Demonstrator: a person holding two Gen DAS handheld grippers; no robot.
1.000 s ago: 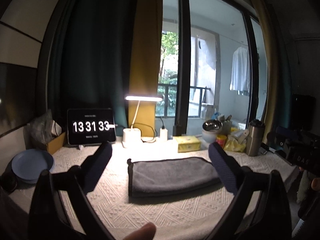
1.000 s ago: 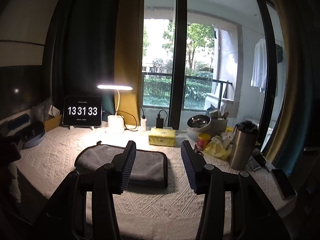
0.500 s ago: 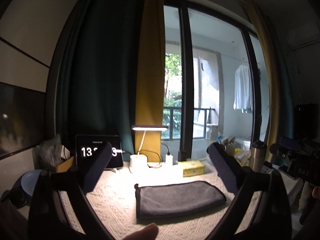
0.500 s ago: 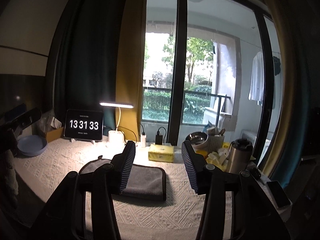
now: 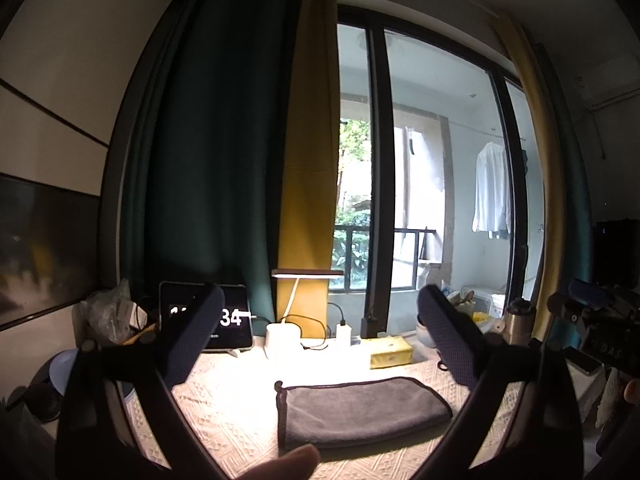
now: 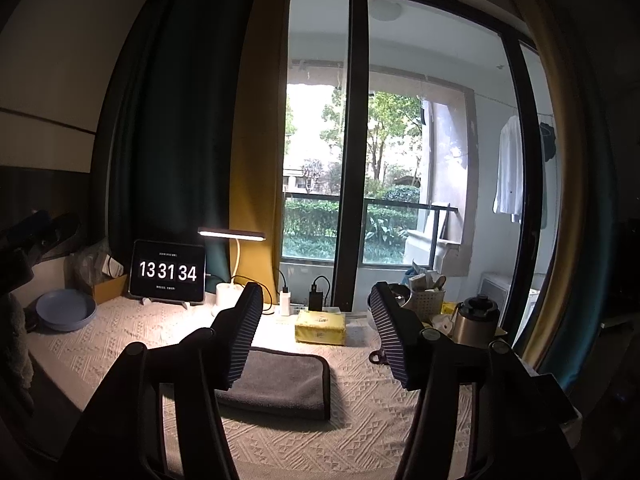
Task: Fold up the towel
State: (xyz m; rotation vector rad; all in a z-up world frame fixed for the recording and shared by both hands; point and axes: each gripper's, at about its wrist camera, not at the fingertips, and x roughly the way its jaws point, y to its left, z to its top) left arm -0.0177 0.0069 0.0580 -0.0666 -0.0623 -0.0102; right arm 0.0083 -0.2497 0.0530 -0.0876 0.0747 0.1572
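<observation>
A grey towel (image 5: 360,410) lies folded flat on the white patterned tablecloth (image 5: 224,412); it also shows in the right wrist view (image 6: 280,384), partly behind the left finger. My left gripper (image 5: 320,332) is open and empty, held above and in front of the towel. My right gripper (image 6: 316,332) is open and empty, raised above the towel's right end. Neither gripper touches the towel.
At the back stand a tablet clock (image 6: 168,272), a lit desk lamp (image 6: 232,236), chargers, a yellow tissue pack (image 6: 320,327), a metal bowl and basket (image 6: 424,300) and a steel flask (image 6: 474,320). A blue plate (image 6: 66,314) sits far left. A window is behind.
Both grippers have lifted and tilted upward away from the towel, so the table sits lower in both views. The towel has not moved. The clock changed to 13:31:34.
</observation>
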